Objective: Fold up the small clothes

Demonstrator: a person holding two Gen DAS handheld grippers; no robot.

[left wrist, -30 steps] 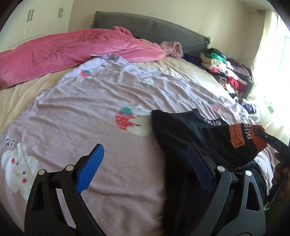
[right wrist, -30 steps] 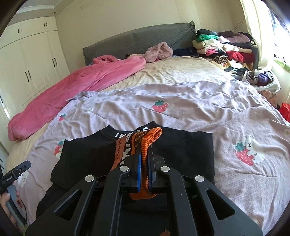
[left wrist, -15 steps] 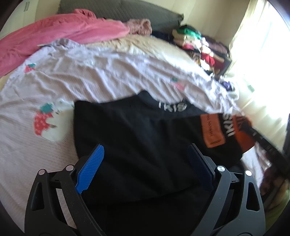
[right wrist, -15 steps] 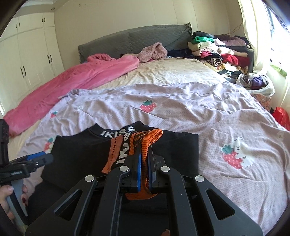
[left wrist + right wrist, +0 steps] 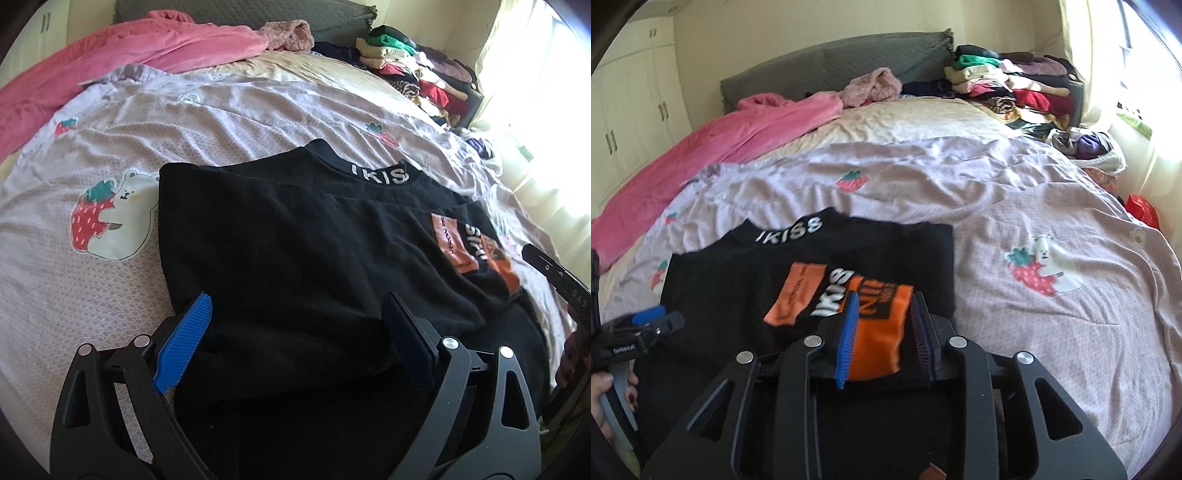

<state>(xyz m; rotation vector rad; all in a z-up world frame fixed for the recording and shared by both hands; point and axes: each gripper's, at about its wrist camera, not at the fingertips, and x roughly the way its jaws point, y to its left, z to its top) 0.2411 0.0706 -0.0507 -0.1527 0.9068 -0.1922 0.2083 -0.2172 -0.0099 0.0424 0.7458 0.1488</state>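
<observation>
A black top (image 5: 295, 229) with white "IKISS" lettering on its collar lies flat on the lilac quilt (image 5: 110, 288). Its sleeve, ending in an orange cuff (image 5: 875, 332), is folded across the body. My right gripper (image 5: 882, 328) is over that cuff, and its jaws are opening. The cuff lies flat between the pads, which do not press on it. My left gripper (image 5: 295, 328) stands wide open over the top's near left part, with the cloth under its fingers but not pinched. The right wrist view shows the left gripper (image 5: 646, 325) at the left edge, held by a hand (image 5: 602, 395).
The lilac quilt with strawberry prints (image 5: 1041, 273) covers the near half of the bed. A pink blanket (image 5: 738, 133) lies at the back left. Stacked folded clothes (image 5: 1008, 81) stand at the back right by a grey headboard (image 5: 849, 62). A bright window is on the right.
The right jaws went from shut on the raised orange cuff to parted, and the cuff now lies flat on the top. The left gripper swung right and down over the top.
</observation>
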